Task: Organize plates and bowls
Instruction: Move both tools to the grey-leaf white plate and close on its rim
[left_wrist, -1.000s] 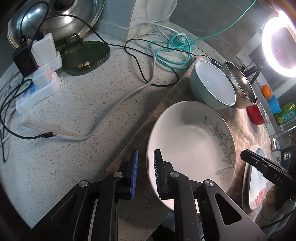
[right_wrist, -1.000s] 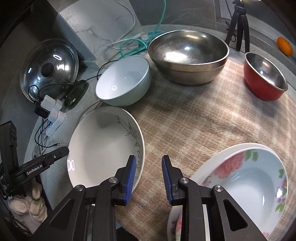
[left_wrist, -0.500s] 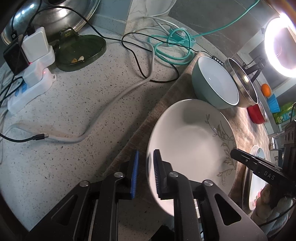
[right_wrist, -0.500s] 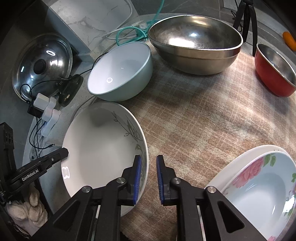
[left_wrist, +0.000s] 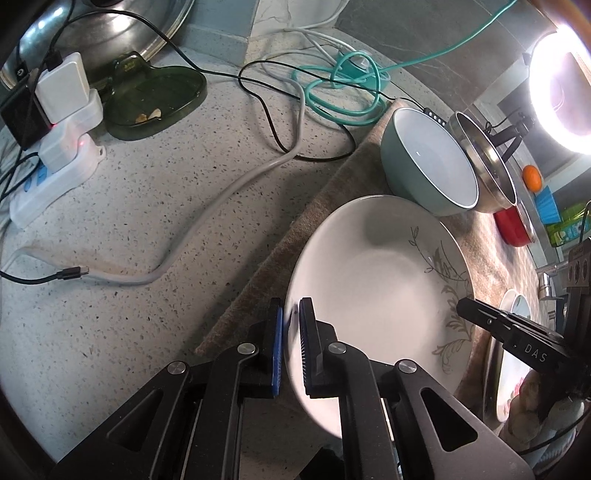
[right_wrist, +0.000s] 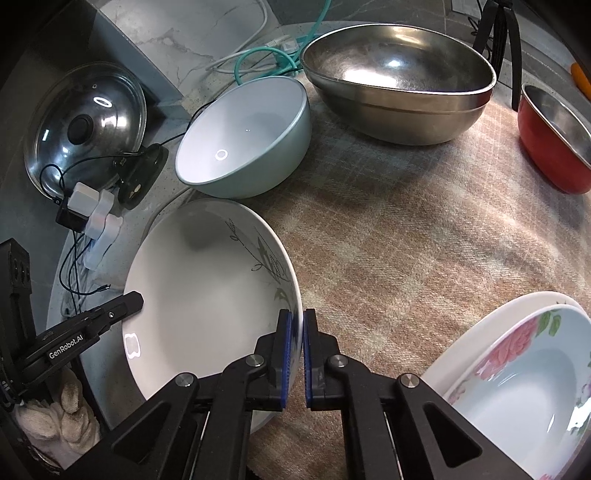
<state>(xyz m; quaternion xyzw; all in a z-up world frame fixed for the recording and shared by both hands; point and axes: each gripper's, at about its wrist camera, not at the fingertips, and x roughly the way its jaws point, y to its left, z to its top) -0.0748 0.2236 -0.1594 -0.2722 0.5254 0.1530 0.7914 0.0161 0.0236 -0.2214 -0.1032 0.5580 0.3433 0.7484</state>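
A white plate with a grey leaf pattern (left_wrist: 373, 280) (right_wrist: 207, 295) is held between both grippers over the checked cloth (right_wrist: 388, 236). My left gripper (left_wrist: 291, 325) is shut on its left rim. My right gripper (right_wrist: 297, 332) is shut on its right rim. A light blue bowl (right_wrist: 243, 140) (left_wrist: 428, 162), a large steel bowl (right_wrist: 399, 74) and a red bowl (right_wrist: 550, 140) stand behind it. Two stacked floral plates (right_wrist: 524, 373) lie at the right.
On the speckled counter (left_wrist: 129, 206) lie a power strip with plugs (left_wrist: 55, 147), a green dish (left_wrist: 155, 96), loose cables (left_wrist: 332, 85) and a glass pot lid (right_wrist: 85, 122). A bright ring light (left_wrist: 561, 85) stands at the far right.
Both grippers closed from open onto the leaf plate's opposite rims. The plate now looks tilted and slightly lifted off the cloth.
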